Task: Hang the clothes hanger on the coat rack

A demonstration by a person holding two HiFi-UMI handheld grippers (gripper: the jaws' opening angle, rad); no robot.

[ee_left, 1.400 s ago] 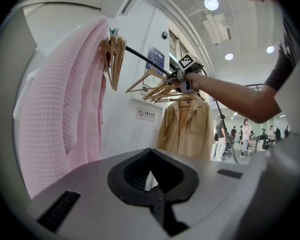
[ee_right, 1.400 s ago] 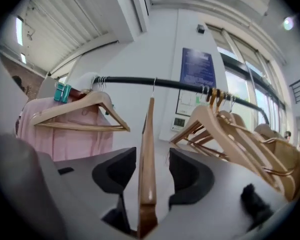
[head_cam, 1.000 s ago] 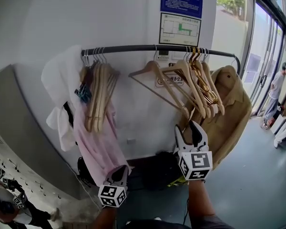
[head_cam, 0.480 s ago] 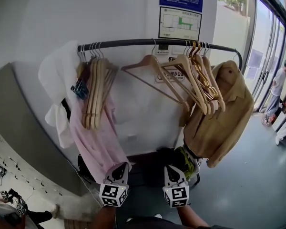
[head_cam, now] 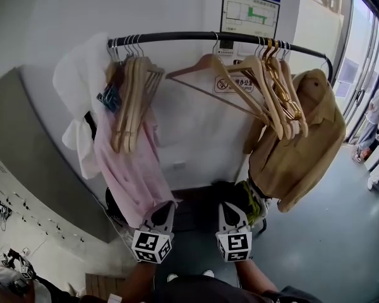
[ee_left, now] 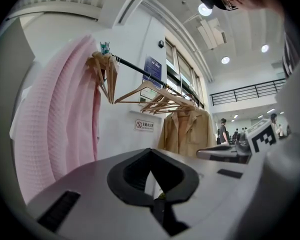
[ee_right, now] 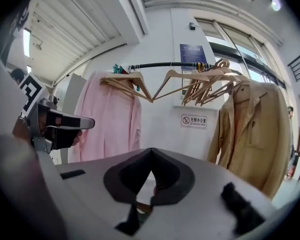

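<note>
A black coat rack bar [head_cam: 196, 36] runs across the white wall. Several wooden hangers hang on it: a bunch at the left [head_cam: 132, 100], a single one in the middle [head_cam: 216, 73] and a bunch at the right [head_cam: 279, 90]. A pink garment [head_cam: 127, 169], a white garment [head_cam: 81, 100] and a tan jacket [head_cam: 303, 137] hang there too. My left gripper [head_cam: 166, 207] and right gripper [head_cam: 226, 207] sit low, side by side below the rack, both shut and empty. The gripper views show the rack [ee_left: 140, 70] [ee_right: 165, 64] ahead and above the shut left gripper [ee_left: 150, 150] and shut right gripper [ee_right: 151, 149].
Dark bags [head_cam: 202, 214] lie on the floor under the rack. A grey slanted panel [head_cam: 31, 163] stands at the left. Glass doors and a person [head_cam: 376, 115] are at the far right. Posters [head_cam: 249, 14] hang on the wall above the bar.
My right gripper dropped from beside the right-hand hangers to low beside the left gripper, and its jaws went from open to shut. The left gripper stayed put.
</note>
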